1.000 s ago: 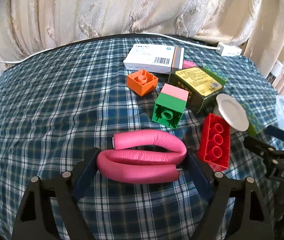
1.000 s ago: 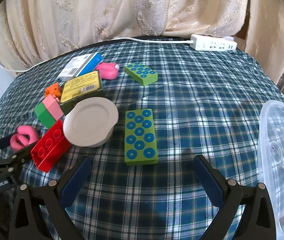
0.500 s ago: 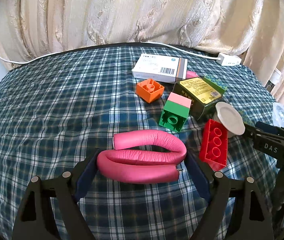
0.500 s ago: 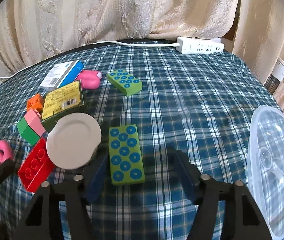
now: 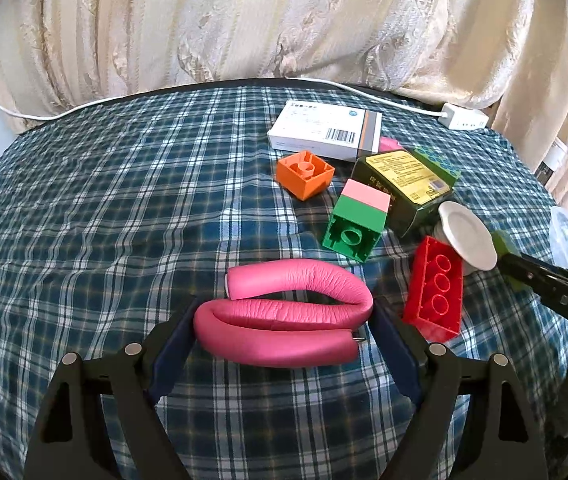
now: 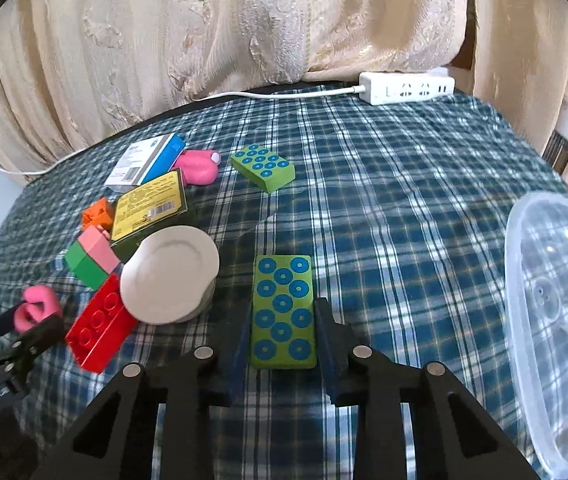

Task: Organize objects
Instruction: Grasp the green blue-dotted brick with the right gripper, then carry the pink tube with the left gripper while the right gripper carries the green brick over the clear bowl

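A green block with blue dots lies flat on the checked tablecloth. My right gripper is closing on it, and its pads press on the block's two long sides. My left gripper is shut on a bent pink padded roll, one pad at each end, with the roll resting on the cloth. The right gripper's black fingers show at the right edge of the left wrist view. The left gripper and the pink roll sit at the lower left of the right wrist view.
A white round dish, a red brick, a green-and-pink block, a yellow-labelled box, an orange block and a white carton crowd the left. A second dotted green block lies behind. A clear plastic tub stands right; a power strip lies at the far edge.
My right gripper's jaws went from wide open to closed against the dotted green block's sides, after moving forward over it. My left gripper has kept its hold on the pink roll.
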Motion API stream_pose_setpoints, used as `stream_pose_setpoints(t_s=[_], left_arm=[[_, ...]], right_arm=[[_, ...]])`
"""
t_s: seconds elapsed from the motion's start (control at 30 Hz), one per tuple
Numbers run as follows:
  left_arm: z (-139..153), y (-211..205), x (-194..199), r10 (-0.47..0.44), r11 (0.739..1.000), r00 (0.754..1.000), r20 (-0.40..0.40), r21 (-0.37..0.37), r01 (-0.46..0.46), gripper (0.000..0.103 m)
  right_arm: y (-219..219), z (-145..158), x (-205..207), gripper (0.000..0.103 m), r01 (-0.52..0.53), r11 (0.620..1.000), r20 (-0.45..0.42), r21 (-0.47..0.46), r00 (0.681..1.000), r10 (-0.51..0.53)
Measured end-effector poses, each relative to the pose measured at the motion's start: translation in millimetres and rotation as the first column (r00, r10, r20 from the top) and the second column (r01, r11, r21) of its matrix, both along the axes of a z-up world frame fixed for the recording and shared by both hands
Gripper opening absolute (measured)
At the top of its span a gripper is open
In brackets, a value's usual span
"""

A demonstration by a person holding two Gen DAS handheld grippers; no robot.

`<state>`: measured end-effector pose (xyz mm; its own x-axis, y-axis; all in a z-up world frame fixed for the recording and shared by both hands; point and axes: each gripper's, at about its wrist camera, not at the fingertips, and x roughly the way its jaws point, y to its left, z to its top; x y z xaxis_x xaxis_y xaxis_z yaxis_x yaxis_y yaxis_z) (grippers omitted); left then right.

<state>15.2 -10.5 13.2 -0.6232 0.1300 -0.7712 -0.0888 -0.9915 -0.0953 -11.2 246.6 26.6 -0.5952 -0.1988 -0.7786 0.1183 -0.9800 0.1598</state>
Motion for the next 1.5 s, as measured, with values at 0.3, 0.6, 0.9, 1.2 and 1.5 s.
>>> stream_pose_setpoints(t_s=[0.3,0.6,0.9,1.2,1.5], left_arm=[[10,8,6,0.005,1.0,1.0,-0.009,-0.006,-0.005,0.085],[38,54,17,-0.087,0.995,0.994,-0.069,-0.054,0.083,0.085],[54,119,23,-0.22,0.974,0.972,-0.087,-0.069,0.215,0.085],[62,192,30,-0.366,0.93,0.926,-0.089,-0.08,0.36,0.085],[65,256,32,-0.482,0.876,0.872,-0.089,-0.075,0.477,0.085]], right_arm=[[25,21,24,0.032,0.024,0.998,-0.059,-0.058,0.998,-0.027],[80,40,51,0.032,0.095,0.989,-0.12,-0.115,0.987,-0.109],[151,46,73,0.032,0.223,0.963,-0.144,-0.148,0.959,-0.245],[208,41,89,0.032,0.336,0.931,-0.15,-0.14,0.922,-0.356],[241,35,95,0.032,0.383,0.913,-0.145,-0.139,0.904,-0.402]])
